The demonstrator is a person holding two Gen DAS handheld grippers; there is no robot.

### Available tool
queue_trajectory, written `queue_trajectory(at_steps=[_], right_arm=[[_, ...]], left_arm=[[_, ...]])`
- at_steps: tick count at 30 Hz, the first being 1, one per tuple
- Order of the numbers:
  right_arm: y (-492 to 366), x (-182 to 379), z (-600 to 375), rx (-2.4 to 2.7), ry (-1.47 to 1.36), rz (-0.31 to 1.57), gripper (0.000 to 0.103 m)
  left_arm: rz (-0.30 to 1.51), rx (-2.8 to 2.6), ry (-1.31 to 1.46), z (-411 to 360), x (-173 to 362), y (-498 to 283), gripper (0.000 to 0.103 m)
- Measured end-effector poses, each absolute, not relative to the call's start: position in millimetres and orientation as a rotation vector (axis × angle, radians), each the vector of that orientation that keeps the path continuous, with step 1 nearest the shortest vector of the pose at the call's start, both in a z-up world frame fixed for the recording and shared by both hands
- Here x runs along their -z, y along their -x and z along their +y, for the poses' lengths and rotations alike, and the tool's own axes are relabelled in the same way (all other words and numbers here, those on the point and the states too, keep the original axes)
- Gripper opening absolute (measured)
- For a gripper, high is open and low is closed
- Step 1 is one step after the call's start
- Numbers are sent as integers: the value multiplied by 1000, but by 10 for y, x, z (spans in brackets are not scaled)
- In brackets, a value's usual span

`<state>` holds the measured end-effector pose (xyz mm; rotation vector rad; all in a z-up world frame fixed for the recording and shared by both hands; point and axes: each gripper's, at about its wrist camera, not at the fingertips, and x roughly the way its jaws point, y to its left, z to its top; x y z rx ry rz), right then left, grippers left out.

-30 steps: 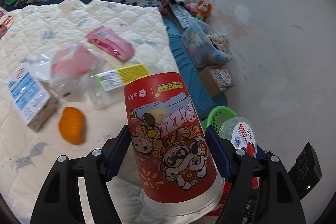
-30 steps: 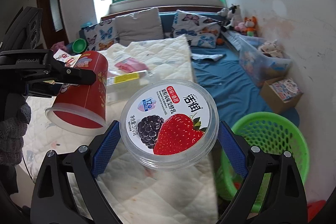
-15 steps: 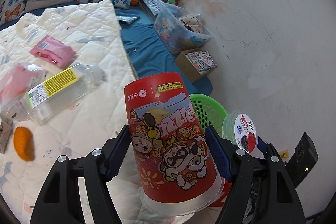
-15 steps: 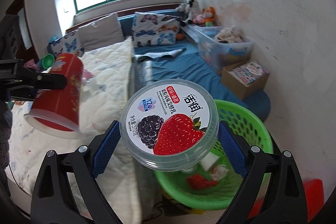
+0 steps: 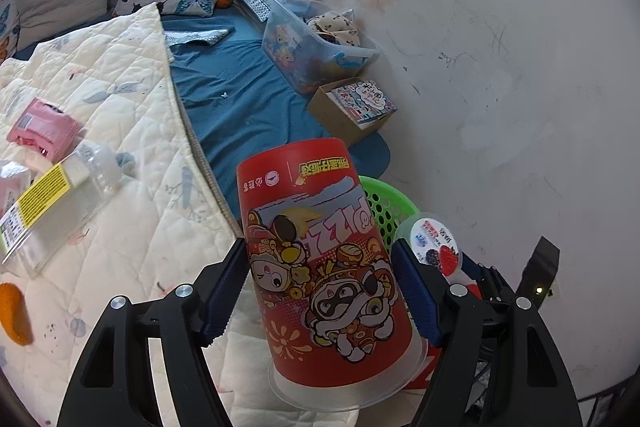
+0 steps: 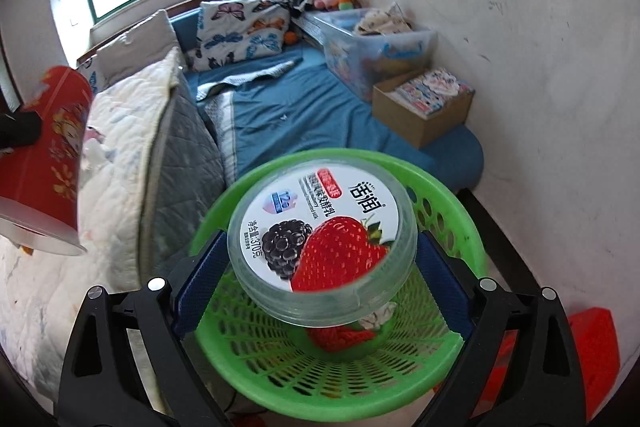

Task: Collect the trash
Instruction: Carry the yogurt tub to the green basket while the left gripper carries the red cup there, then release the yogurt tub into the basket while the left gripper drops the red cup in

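**Cup and yogurt tub held at the green basket**

The left gripper (image 5: 320, 291) has its fingers (image 5: 224, 287) clamped on the sides of a red paper cup (image 5: 320, 267), which is held upside down with its clear lid toward the camera. The cup hangs past the edge of the bed, in front of the near rim of the green basket (image 5: 384, 203).

The right gripper (image 6: 320, 267) has its fingers (image 6: 200, 275) clamped on a round clear yogurt tub (image 6: 320, 239) with a strawberry and blackberry label. The tub sits directly over the open mouth of the green basket (image 6: 460, 211), above a few scraps lying in the bottom. The basket stands on the floor at the corner of the bed, near the white wall.

On the bed, a cream quilt (image 5: 120, 107) carries the remaining litter: a clear plastic bottle (image 5: 60, 211) with a yellow label near the quilt's left edge, a pink packet (image 5: 44, 131) beyond it, and an orange piece (image 5: 12, 311) at the far left. A cardboard box (image 5: 348, 111) and a clear storage bin (image 5: 312, 47) stand along the bed's wall-side edge.
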<state>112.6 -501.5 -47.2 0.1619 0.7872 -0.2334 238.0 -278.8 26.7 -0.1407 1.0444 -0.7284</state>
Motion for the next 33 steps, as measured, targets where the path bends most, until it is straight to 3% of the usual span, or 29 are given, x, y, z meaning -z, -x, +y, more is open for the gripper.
queue_trajectory(at_steps=[33], right_arm=[[-504, 299, -5079, 278, -181, 689, 94]], left_arm=[[1078, 868, 66, -3883, 174, -2350, 71]])
